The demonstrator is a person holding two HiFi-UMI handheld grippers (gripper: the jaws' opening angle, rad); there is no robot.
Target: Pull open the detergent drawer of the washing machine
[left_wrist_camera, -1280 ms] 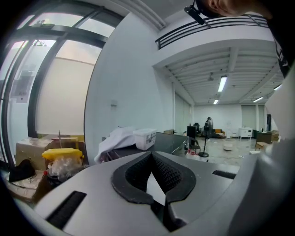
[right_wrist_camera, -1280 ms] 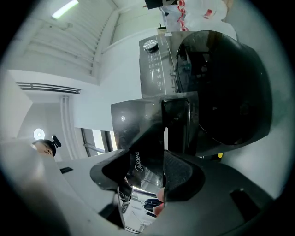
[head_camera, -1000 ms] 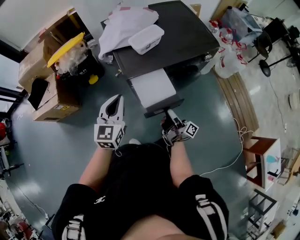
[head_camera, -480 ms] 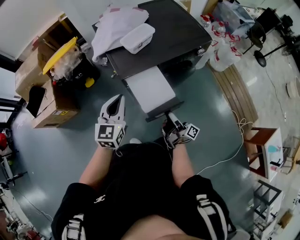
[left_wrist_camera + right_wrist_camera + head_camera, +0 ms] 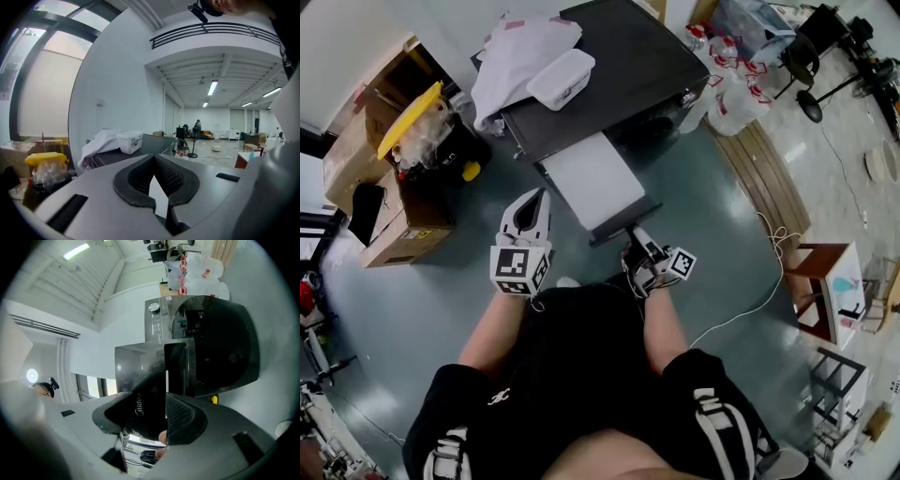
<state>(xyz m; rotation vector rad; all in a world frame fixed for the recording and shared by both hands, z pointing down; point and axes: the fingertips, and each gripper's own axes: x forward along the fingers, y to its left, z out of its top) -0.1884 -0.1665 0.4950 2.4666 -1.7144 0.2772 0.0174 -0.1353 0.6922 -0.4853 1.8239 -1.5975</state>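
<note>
Plainly, the detergent drawer (image 5: 591,178) already stands well out of the washing machine (image 5: 614,66), its white tray bare to the light and its dark front panel nearest me. Its long axis runs straight from the machine's face toward my body, so any further pull goes along that line, back toward my lap. My right claw (image 5: 633,246) is closed on that front panel; in the right gripper view the panel (image 5: 143,380), with its printed brand mark, sits clamped between the two pads, and the machine's dark round door (image 5: 220,343) lies behind it. The right hand is therefore the one on the drawer. My left claw (image 5: 536,202) hangs just to the left of the drawer, apart from it, closed on nothing, its tips meeting (image 5: 152,161). I judge the pull nearly done, since little of the tray seems left inside. Farther out, a white cloth (image 5: 520,56) and a lidded white box (image 5: 561,77) rest on the machine's top.
</note>
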